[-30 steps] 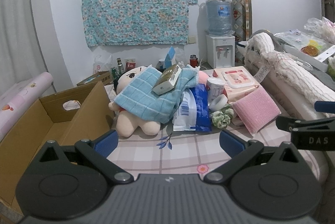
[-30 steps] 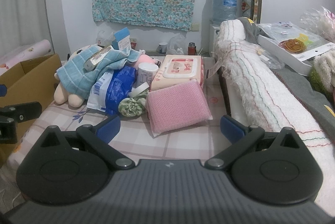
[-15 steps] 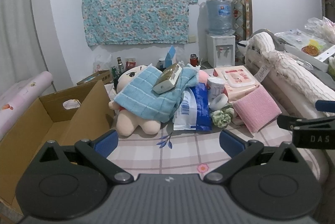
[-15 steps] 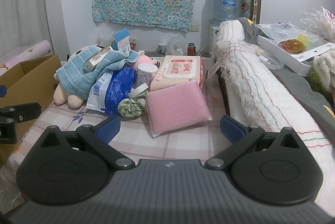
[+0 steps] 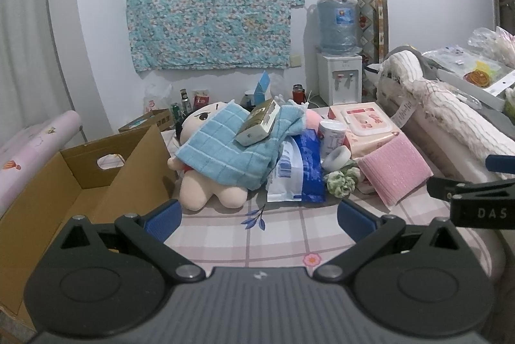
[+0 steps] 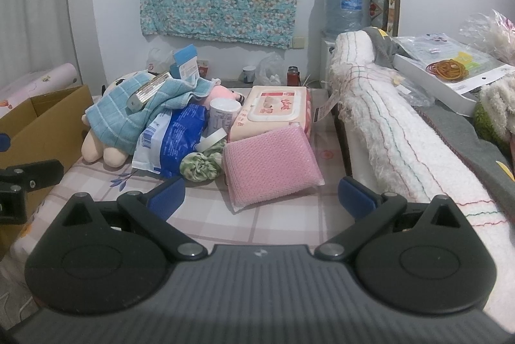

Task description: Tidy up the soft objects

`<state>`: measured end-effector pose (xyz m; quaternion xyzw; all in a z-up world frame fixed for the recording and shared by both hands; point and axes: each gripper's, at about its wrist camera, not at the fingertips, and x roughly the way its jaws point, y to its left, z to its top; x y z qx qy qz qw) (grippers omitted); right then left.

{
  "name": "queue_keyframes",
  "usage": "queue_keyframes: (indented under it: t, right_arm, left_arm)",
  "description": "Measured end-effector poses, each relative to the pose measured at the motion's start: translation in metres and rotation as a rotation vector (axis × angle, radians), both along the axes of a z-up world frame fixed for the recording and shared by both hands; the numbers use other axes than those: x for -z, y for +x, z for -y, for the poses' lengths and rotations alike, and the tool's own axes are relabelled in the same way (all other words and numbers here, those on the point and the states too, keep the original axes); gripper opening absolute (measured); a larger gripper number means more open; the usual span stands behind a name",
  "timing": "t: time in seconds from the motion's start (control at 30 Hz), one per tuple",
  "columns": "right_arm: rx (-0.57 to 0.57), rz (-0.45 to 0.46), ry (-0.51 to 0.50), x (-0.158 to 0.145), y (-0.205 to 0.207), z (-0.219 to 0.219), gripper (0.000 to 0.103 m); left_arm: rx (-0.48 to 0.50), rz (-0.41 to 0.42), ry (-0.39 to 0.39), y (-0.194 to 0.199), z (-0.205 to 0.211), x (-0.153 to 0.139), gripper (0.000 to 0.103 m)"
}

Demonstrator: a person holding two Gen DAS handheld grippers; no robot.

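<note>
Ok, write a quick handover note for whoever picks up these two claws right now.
Left claw: open, empty, short of the pile.
Right claw: open, empty, facing the pink sponge.
Plush doll lies under the blue towel, a small box resting on top; green scrunchie sits beside the sponge.
Cardboard box at left, nothing soft seen inside.
Done: nothing sorted.
Left: every soft item.

Plush doll is lying beside the cardboard box, towel draped over it — a small carton resting on top. Scrunchie is sitting between pouch and sponge (wipes pack behind).
</note>
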<state>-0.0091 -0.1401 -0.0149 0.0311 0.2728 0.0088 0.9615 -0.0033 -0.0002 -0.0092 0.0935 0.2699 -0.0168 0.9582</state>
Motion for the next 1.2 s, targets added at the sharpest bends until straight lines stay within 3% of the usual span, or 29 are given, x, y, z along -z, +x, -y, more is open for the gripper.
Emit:
queue_keyframes:
  t: [0.9,1.2]
  right_arm:
    - [0.002,-0.004,-0.001,0.0007,0.0018,0.0021,0.102]
    - [0.002,-0.004,-0.002,0.0013,0.0019,0.0018,0.102]
  left_arm:
    - [-0.012,0.004,-0.034,-0.0003,-0.0022,-0.0014,0.103]
    - [-0.005,0.006,-0.007,-0.0022,0.0003,-0.0015,0.103]
